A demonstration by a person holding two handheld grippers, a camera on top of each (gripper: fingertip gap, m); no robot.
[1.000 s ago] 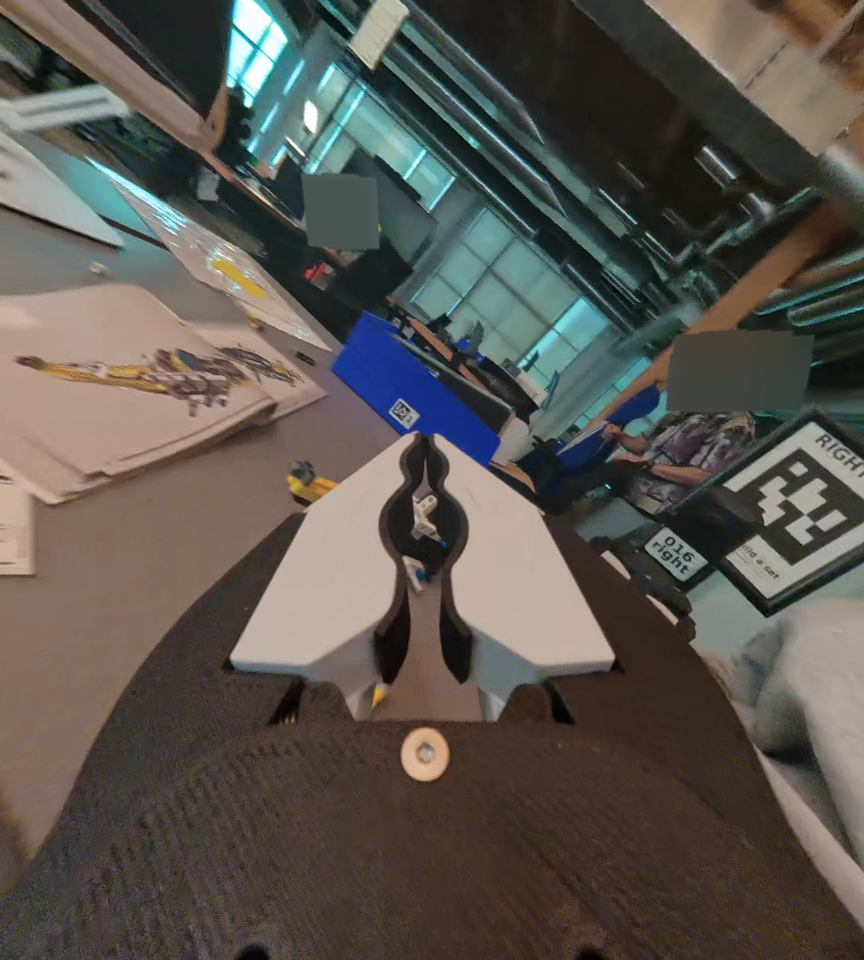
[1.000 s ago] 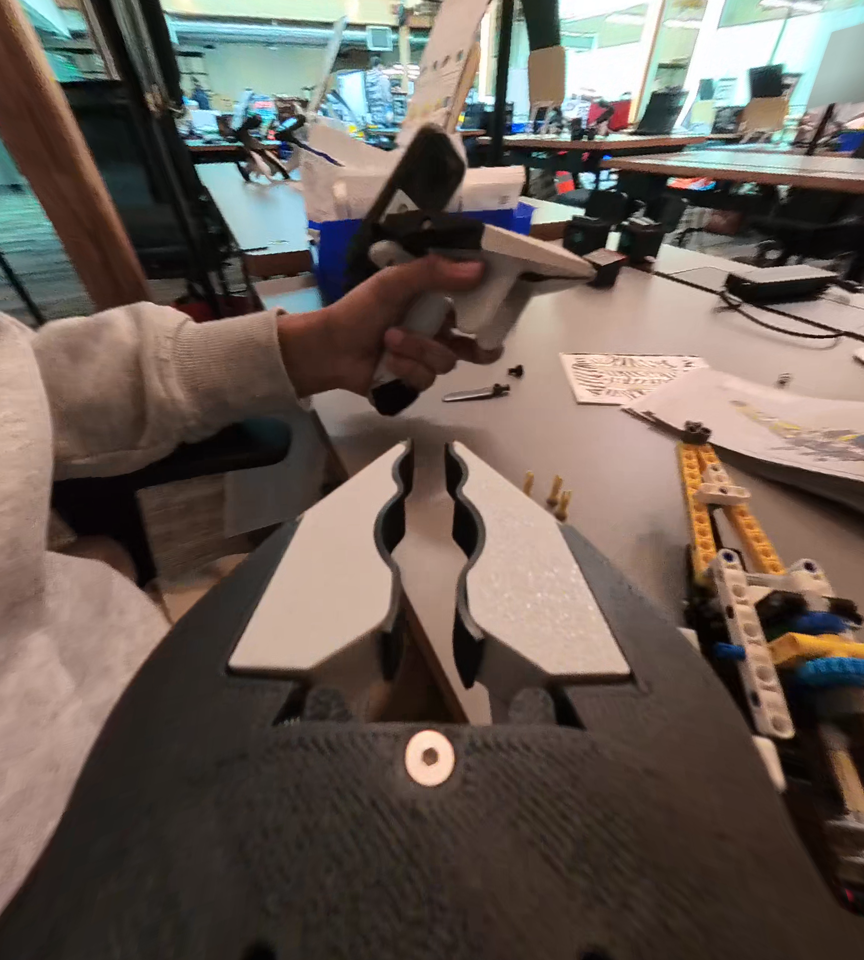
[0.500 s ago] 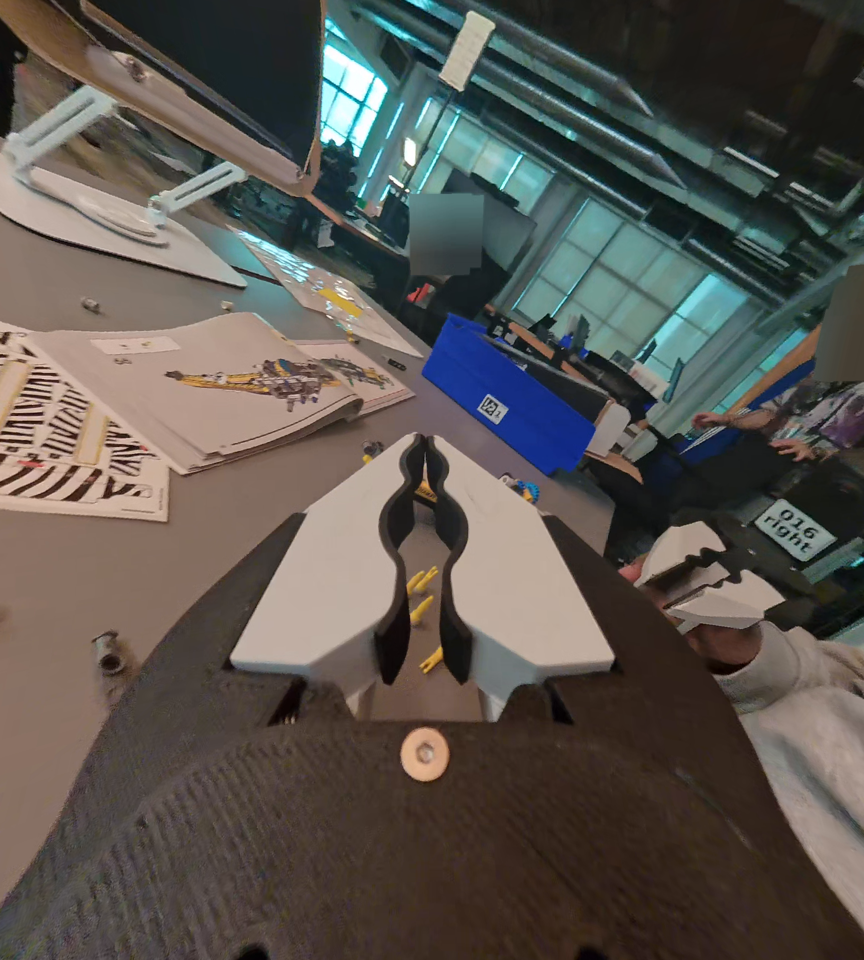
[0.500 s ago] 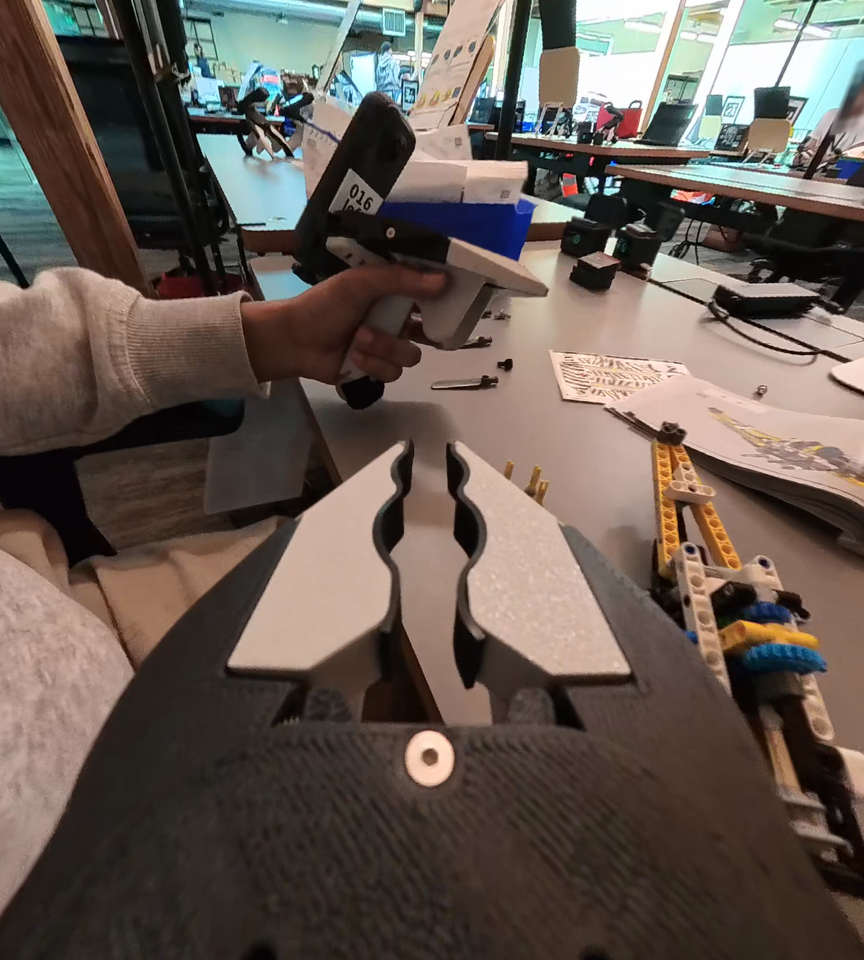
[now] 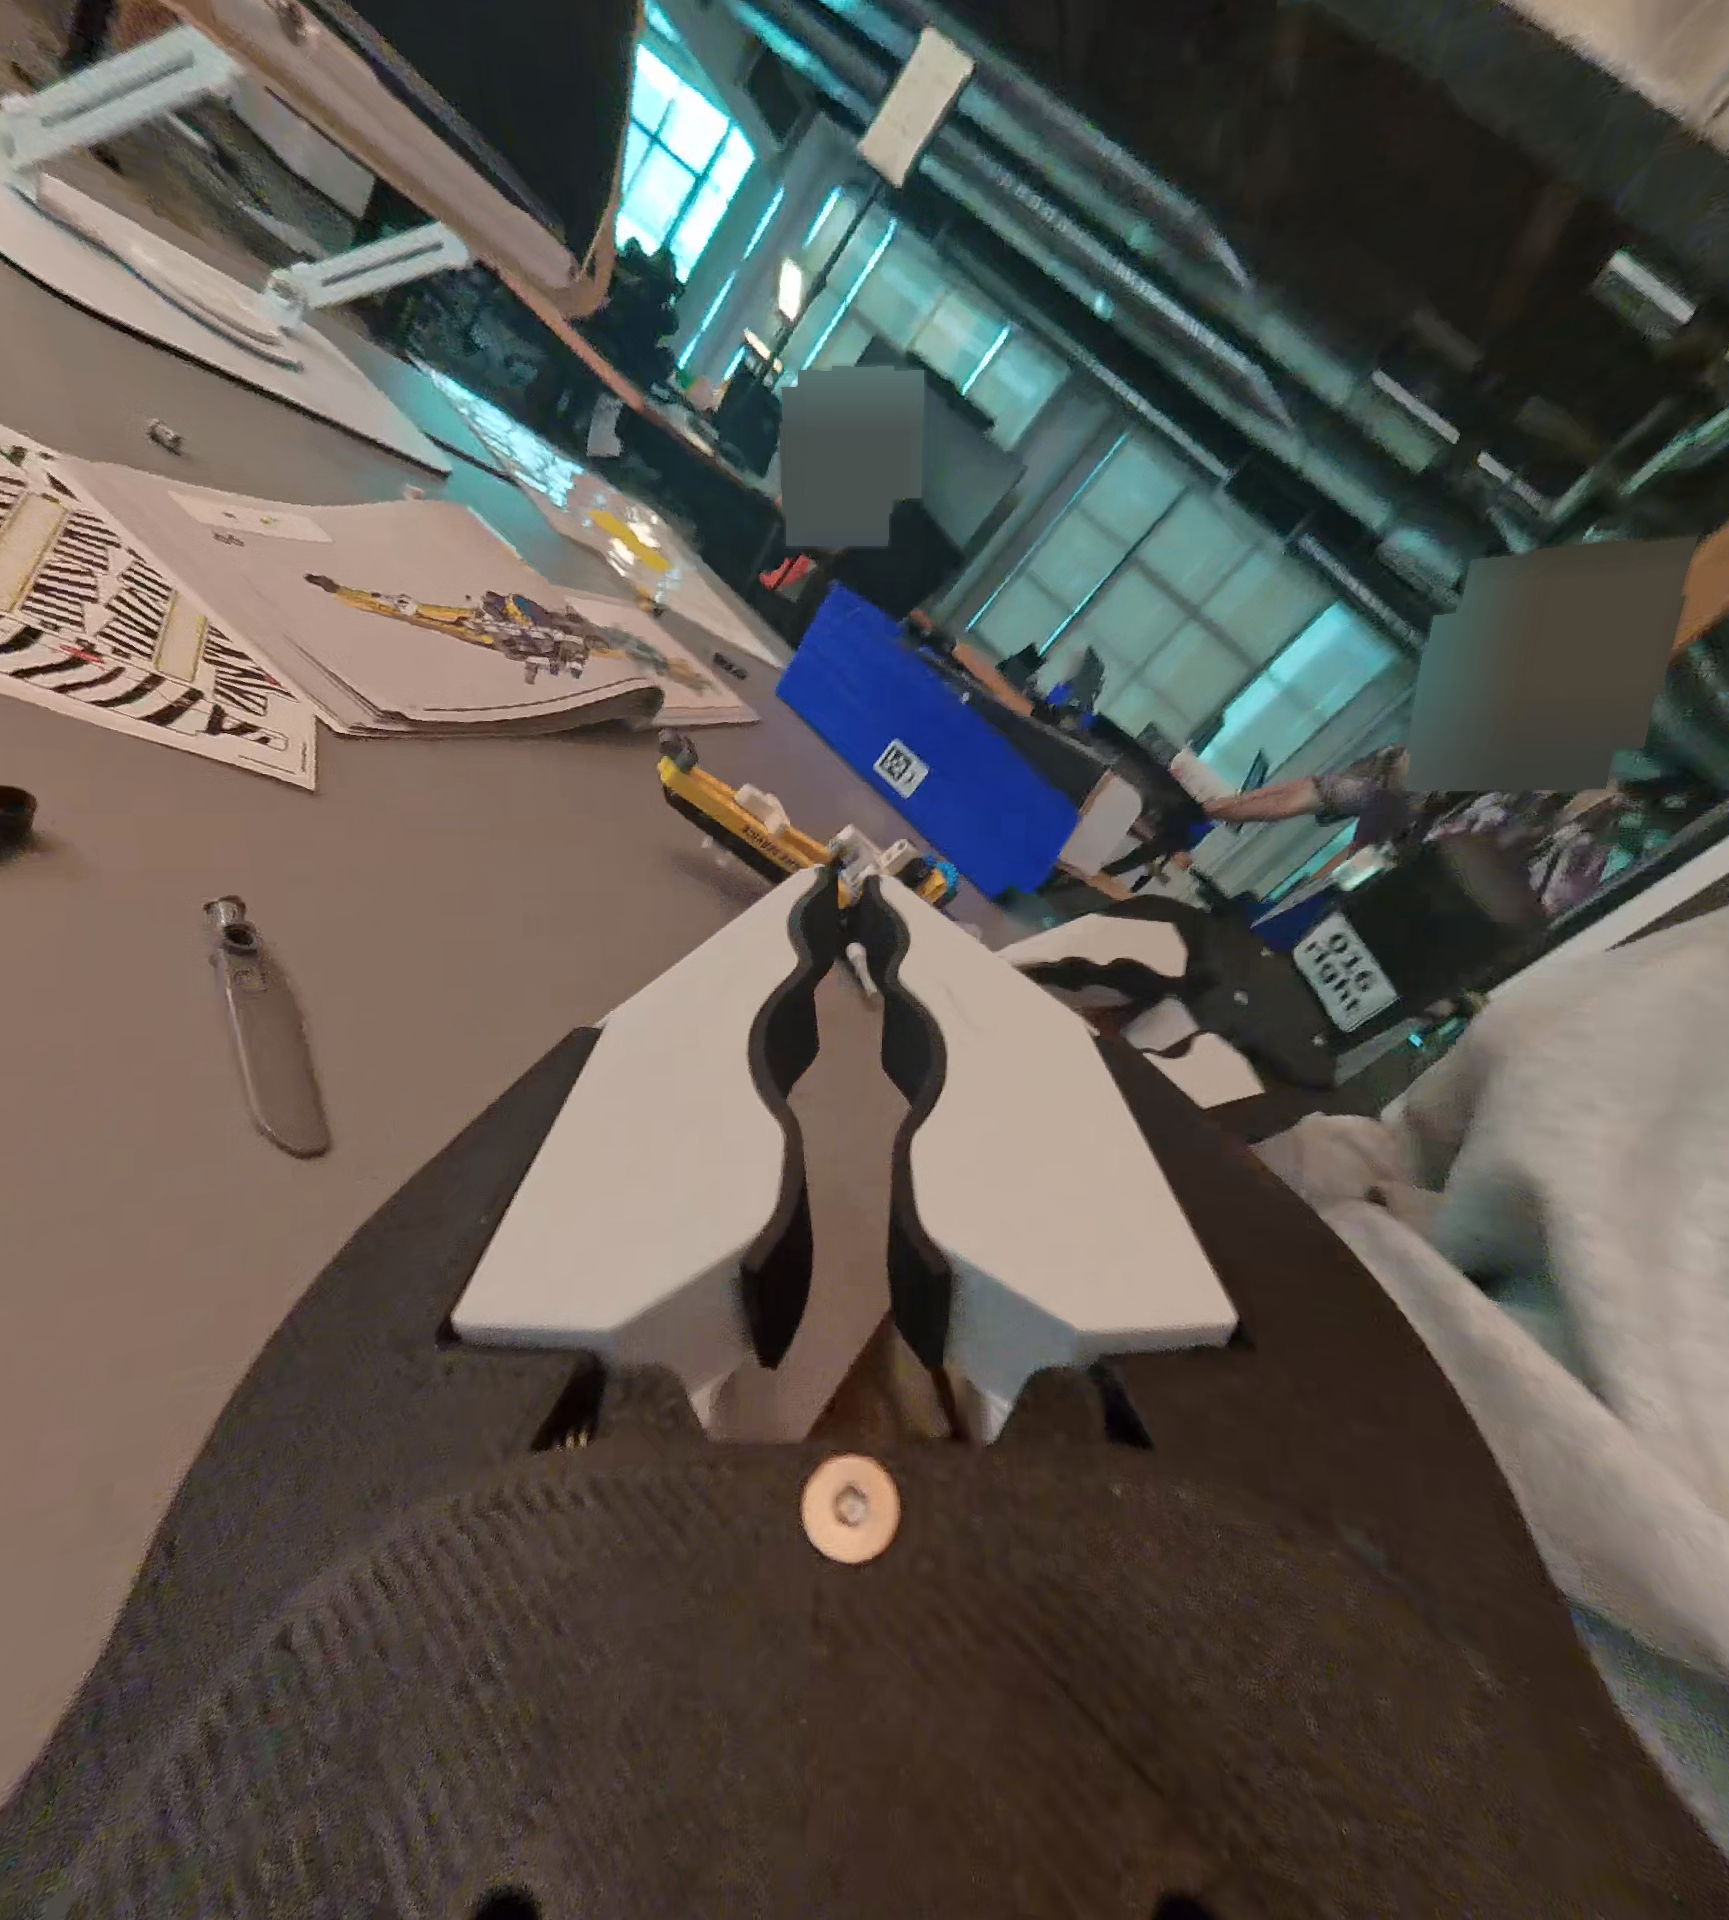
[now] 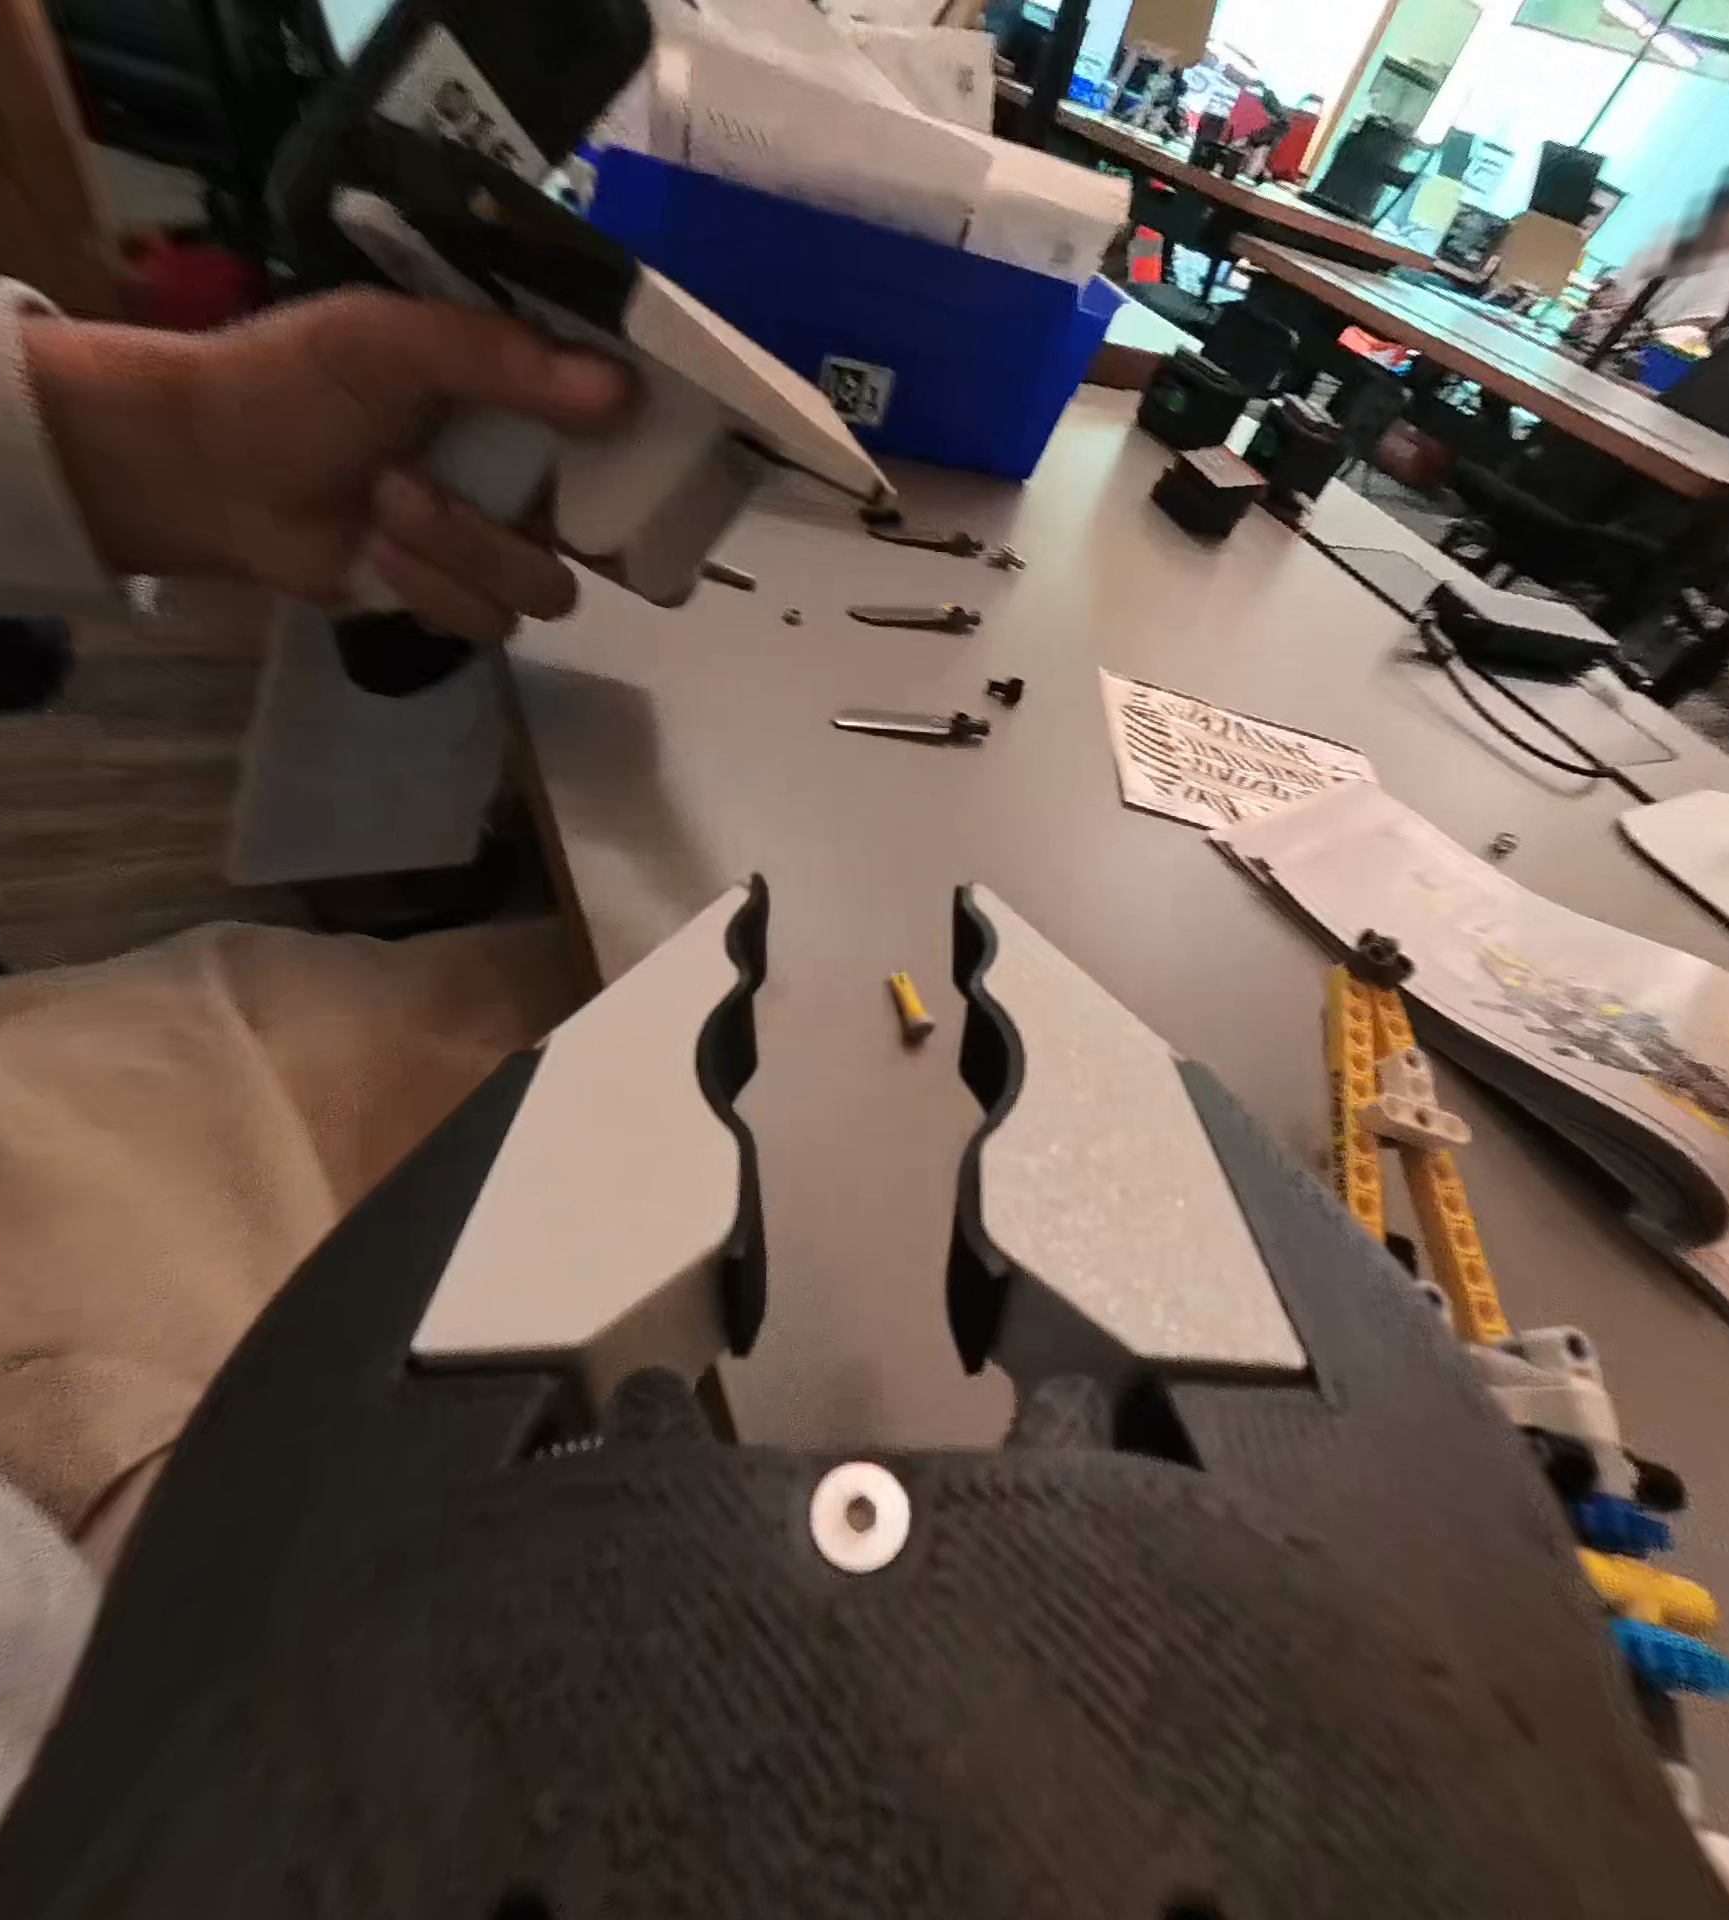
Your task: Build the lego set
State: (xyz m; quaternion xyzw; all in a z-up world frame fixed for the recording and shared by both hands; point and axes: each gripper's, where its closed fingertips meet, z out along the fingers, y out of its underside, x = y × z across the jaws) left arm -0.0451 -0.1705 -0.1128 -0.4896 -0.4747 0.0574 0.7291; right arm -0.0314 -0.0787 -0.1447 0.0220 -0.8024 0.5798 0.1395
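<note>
Now our right gripper [image 6: 860, 920] has spread its jaws wide over a yellow pin [image 6: 909, 1007] near the desk's [image 6: 1099, 623] front edge; we judge a pickup comes next. Left gripper [image 5: 844, 899], jaws nearly together on nothing we can see, has swung toward the yellow model [image 6: 1400, 1174] by the booklet [image 6: 1566, 1039]. Loose dark parts [image 6: 912, 724] lie beyond, clear of the pin

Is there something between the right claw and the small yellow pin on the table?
Nothing visible blocks it. The right claw is open, and the yellow pin lies alone on the bare grey table in the gap between its fingers. The yellow lego assembly lies off to the right.
</note>
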